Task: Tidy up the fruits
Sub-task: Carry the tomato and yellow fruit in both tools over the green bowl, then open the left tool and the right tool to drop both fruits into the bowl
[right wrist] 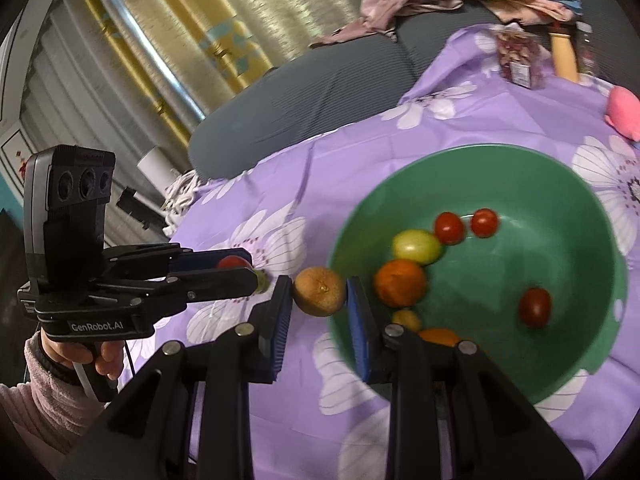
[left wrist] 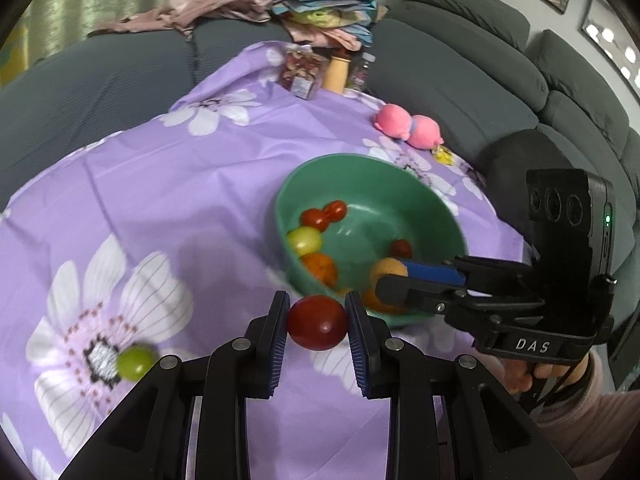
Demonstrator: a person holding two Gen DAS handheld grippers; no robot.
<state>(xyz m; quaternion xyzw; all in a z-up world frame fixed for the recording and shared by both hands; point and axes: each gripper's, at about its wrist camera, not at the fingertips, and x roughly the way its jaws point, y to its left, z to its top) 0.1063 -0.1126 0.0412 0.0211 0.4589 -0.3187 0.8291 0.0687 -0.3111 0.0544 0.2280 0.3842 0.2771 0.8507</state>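
**Red tomato and brown-orange fruit, both clamped, near the green bowl**

Red and smooth, the cherry tomato [left wrist: 317, 322] sits between the pads of the left gripper [left wrist: 317, 324], which is closed on its two sides. I judge it light, thin-skinned and easy to crush or let slip, so a soft hold across its widest part seems right. The right gripper [right wrist: 319, 298] is clamped in the same way on a small citrus fruit [right wrist: 319, 291] with dull, rough peel; it looks firmer and less slippery, and probably a little heavier.

Just ahead of the left gripper stands the green bowl [left wrist: 362, 168]; for the right gripper its near rim is directly beside the right finger. Inside the bowl lie two small red tomatoes [right wrist: 466, 225], a yellow-green tomato [right wrist: 416, 246], an orange fruit [right wrist: 400, 282] and one darker red tomato [right wrist: 535, 307], with some more orange pieces partly hidden behind the fingers. One green grape [left wrist: 135, 361] lies on the purple flowered cloth [left wrist: 180, 200], to the left of the left gripper.
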